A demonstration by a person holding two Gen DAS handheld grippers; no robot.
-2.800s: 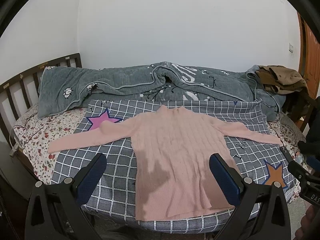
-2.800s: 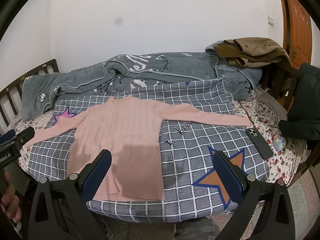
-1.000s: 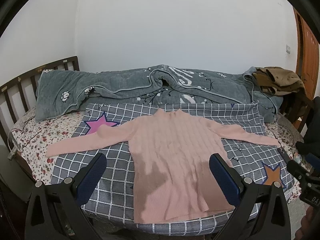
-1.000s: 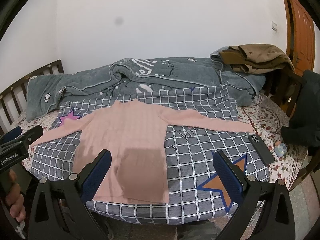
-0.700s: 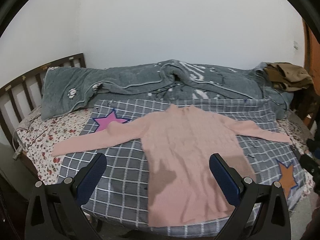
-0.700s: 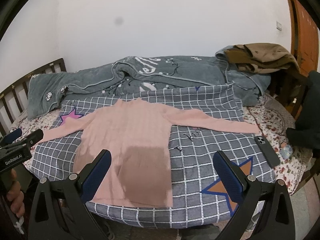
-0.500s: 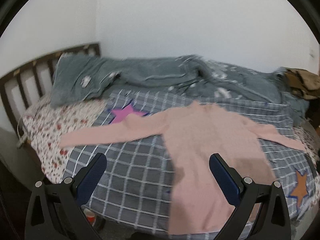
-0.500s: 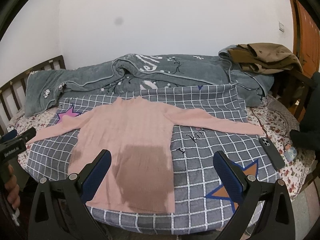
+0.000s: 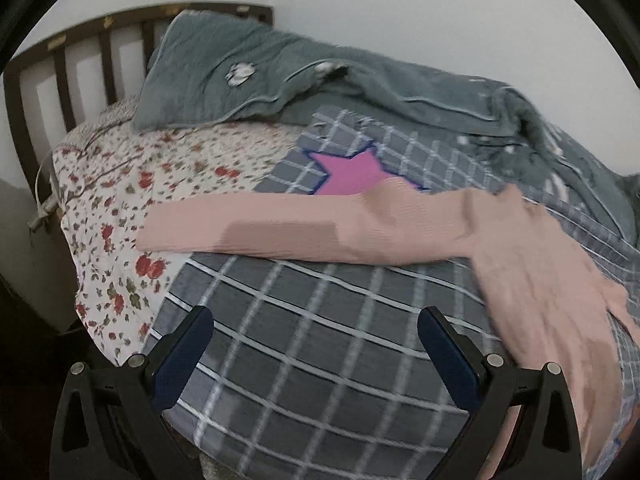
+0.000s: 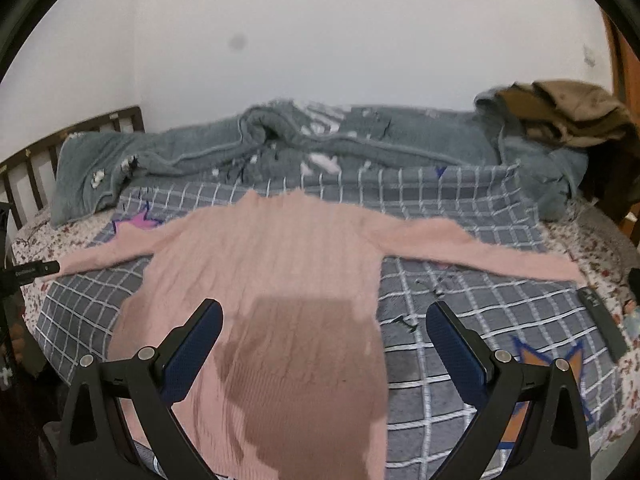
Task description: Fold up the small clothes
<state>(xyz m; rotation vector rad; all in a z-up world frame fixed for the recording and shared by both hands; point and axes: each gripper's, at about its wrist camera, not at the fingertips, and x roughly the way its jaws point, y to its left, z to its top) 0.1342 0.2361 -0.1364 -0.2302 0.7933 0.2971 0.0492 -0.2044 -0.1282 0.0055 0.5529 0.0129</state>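
Both jaws spread, empty. Left gripper (image 9: 314, 350) faces the pink sweater (image 10: 276, 280) sleeve (image 9: 248, 232) mid-frame. Risk: pinching the checked blanket (image 9: 320, 320) underneath too.

I am holding my left gripper (image 9: 316, 344) with its jaws spread wide apart, the two blue-padded fingers (image 9: 182, 354) standing far to either side of the view and nothing caught between them. It is hanging in the air, tilted downward, with neither pad touching anything. I am holding my right gripper (image 10: 324, 338) likewise, jaws wide apart, its blue pads (image 10: 456, 350) pointing forward and down, nothing pinched between them and no contact under either tip. From the right wrist view, part of the left gripper's black body is showing at the far left edge, well apart from the right one.
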